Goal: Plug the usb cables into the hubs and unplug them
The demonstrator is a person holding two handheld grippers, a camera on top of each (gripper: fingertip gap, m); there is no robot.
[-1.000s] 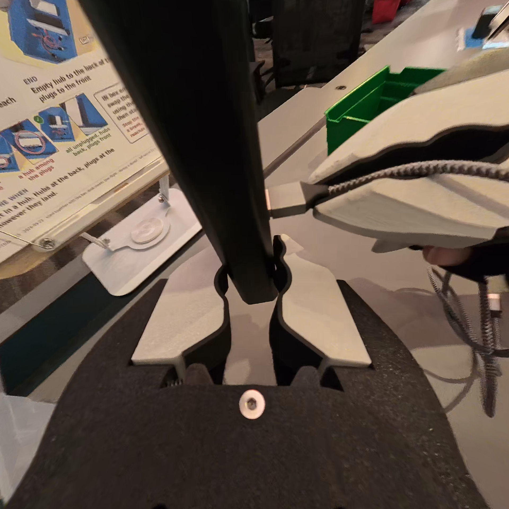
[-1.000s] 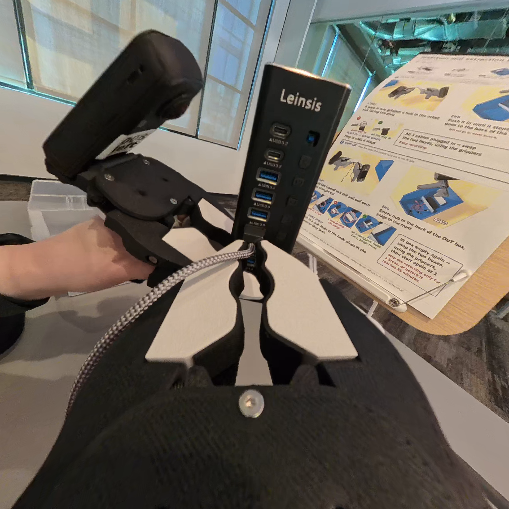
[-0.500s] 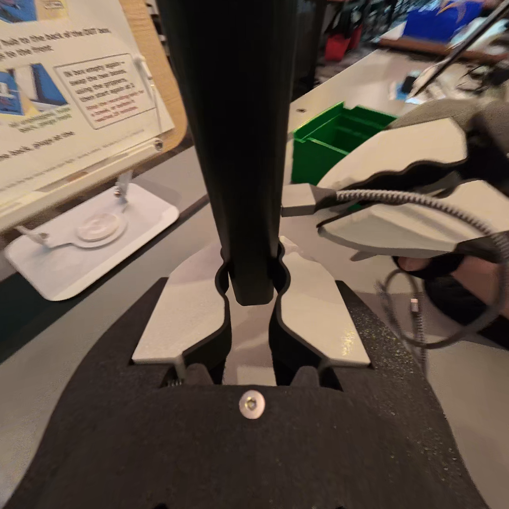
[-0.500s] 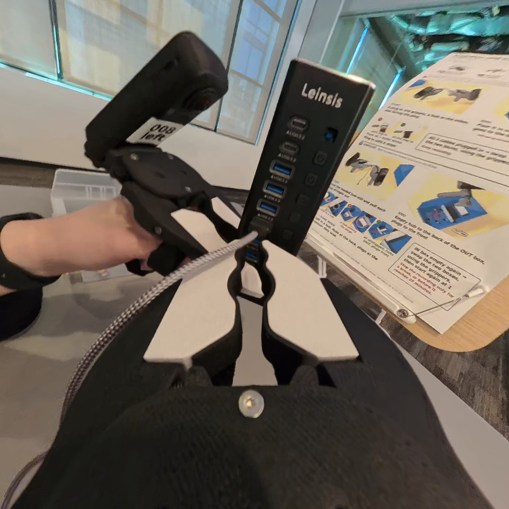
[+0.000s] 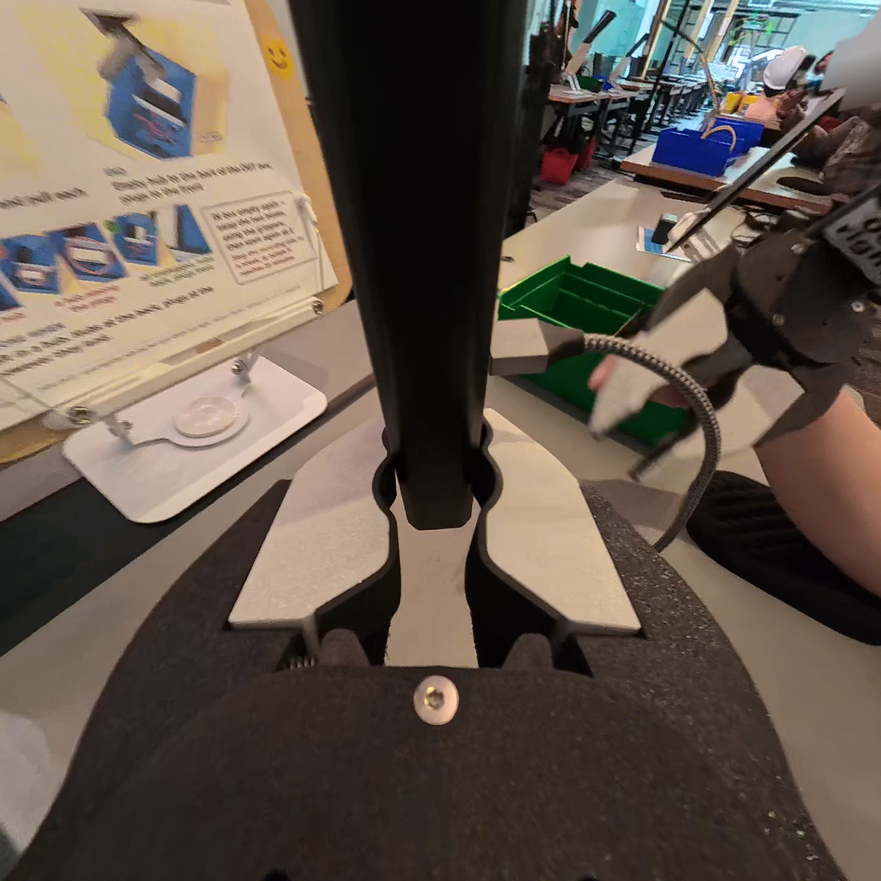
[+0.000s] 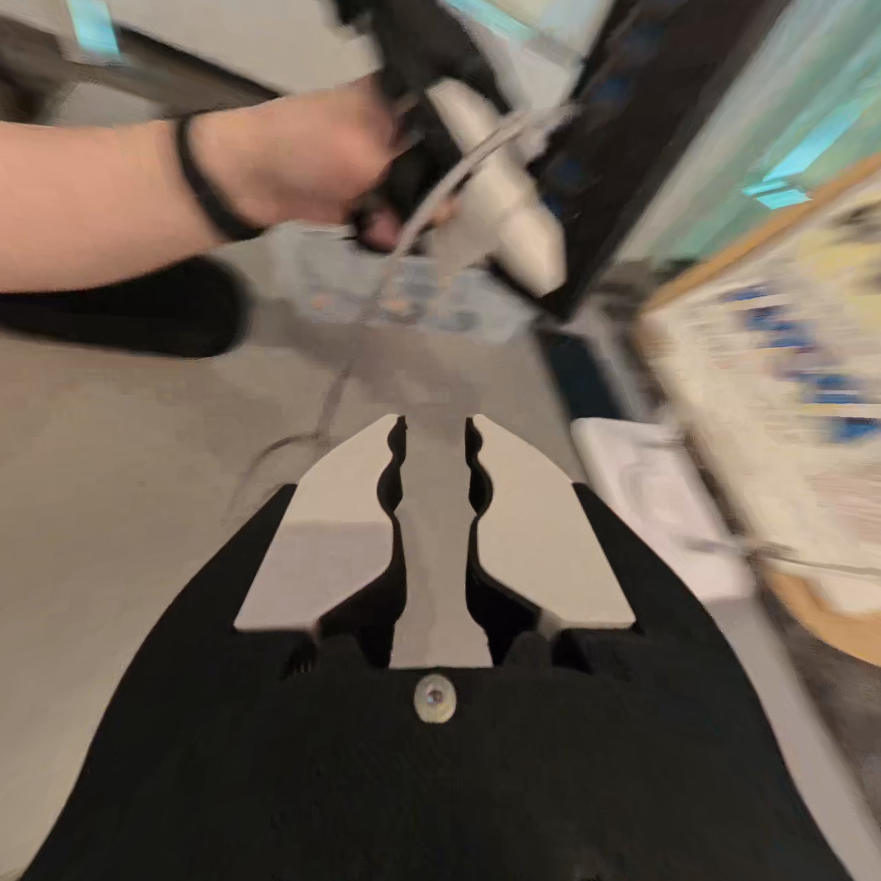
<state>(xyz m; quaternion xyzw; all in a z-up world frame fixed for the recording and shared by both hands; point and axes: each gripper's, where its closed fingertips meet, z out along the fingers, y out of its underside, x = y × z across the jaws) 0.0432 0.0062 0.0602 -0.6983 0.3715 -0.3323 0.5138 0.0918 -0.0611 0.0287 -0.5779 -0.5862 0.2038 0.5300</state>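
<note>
My left gripper [image 5: 436,457] is shut on the bottom end of the black hub [image 5: 419,238] and holds it upright. A grey USB plug [image 5: 519,353] meets the hub's right face, and its braided cable [image 5: 686,376] arcs down to the table. My right gripper [image 6: 435,419] is open and empty. In the left wrist view it [image 5: 629,367] sits just right of the plug with its jaws apart, the cable passing between them. The right wrist view is blurred; the hub [image 6: 600,143] and the cable [image 6: 457,167] show far off, beside the hand holding the left gripper.
A green bin [image 5: 586,305] stands behind the plug. An instruction board [image 5: 143,190] leans on a white stand [image 5: 190,429] at the left. A black pad [image 5: 763,548] lies under the right forearm. A clear plastic box [image 6: 405,295] sits behind. Other tables and a blue bin [image 5: 691,148] are far back.
My right gripper has opened, let go of the USB plug and pulled back from the hub. The plug stays at the hub. My left gripper still holds the hub and has swung right.
</note>
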